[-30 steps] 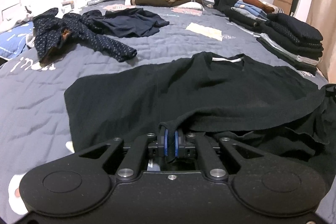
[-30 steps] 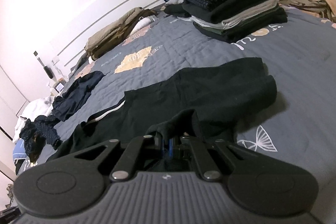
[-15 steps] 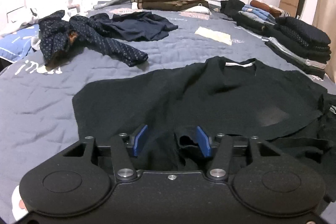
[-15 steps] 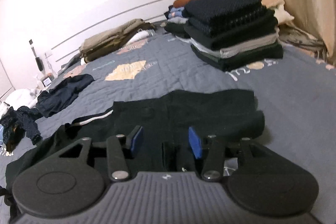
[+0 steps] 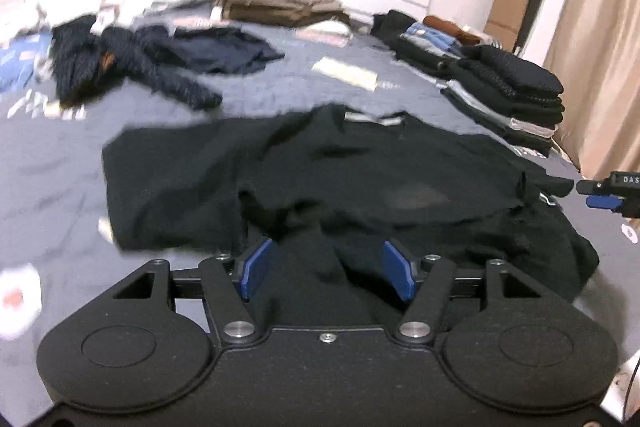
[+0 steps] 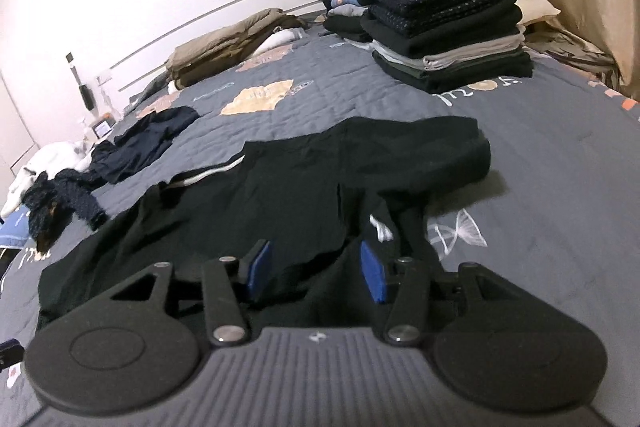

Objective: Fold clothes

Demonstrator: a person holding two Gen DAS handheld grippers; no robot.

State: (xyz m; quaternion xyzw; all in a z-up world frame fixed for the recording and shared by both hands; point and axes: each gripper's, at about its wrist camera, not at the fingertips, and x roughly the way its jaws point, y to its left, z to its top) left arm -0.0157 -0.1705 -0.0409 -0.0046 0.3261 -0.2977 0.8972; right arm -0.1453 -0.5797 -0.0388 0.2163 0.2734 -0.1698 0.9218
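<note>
A black T-shirt (image 5: 320, 167) lies spread on the grey quilt, its lower part folded up over itself and its white neck label toward the headboard. My left gripper (image 5: 326, 269) sits at the shirt's near edge; its jaws are opening, and the cloth lies loose between the blue pads without being pinched. In the right wrist view the same black T-shirt (image 6: 304, 187) fills the middle. My right gripper (image 6: 316, 271) stands open over the shirt's near hem, pads apart from the fabric. The right gripper's tip (image 5: 600, 191) shows at the left view's right edge.
A tall stack of folded clothes (image 6: 448, 27) stands at the right of the bed. Unfolded navy garments (image 5: 160, 63) lie at the far left. Folded tan and brown items (image 5: 280, 5) rest by the headboard. A curtain (image 5: 600, 47) hangs at the right.
Both grippers were shut on the shirt's hem a second ago. They have let the cloth go, opened, and drawn back toward the near edge of the bed.
</note>
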